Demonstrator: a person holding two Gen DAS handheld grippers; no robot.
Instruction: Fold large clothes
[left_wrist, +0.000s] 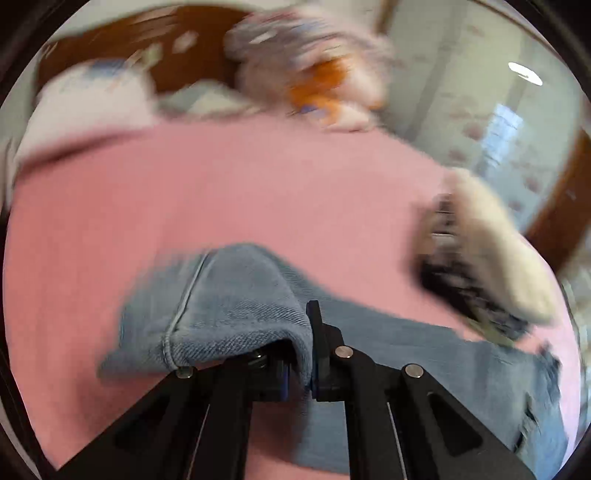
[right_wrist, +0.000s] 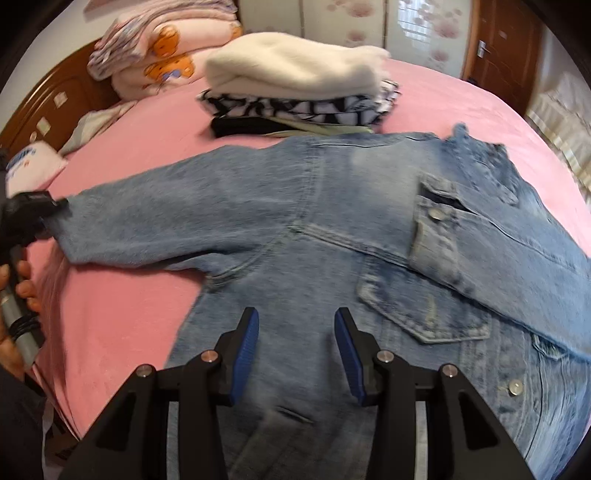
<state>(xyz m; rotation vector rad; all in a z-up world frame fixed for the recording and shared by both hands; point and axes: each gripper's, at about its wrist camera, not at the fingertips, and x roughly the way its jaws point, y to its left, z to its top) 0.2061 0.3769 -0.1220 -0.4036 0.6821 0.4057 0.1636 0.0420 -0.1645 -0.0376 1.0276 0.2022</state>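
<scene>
A blue denim jacket (right_wrist: 332, 229) lies spread on a pink bed (right_wrist: 122, 325), its right sleeve folded across the chest and its left sleeve stretched out to the left. My left gripper (left_wrist: 301, 354) is shut on the cuff of that left sleeve (left_wrist: 229, 310); the gripper also shows at the sleeve's end in the right wrist view (right_wrist: 35, 210), held by a hand. My right gripper (right_wrist: 295, 354) is open and empty, hovering above the jacket's lower front.
A stack of folded clothes (right_wrist: 299, 88) with a white fluffy one on top sits beyond the jacket. Pink bedding with orange bears (right_wrist: 166, 55) is piled at the wooden headboard (right_wrist: 48, 99). A wardrobe and brown door (right_wrist: 502, 48) stand behind.
</scene>
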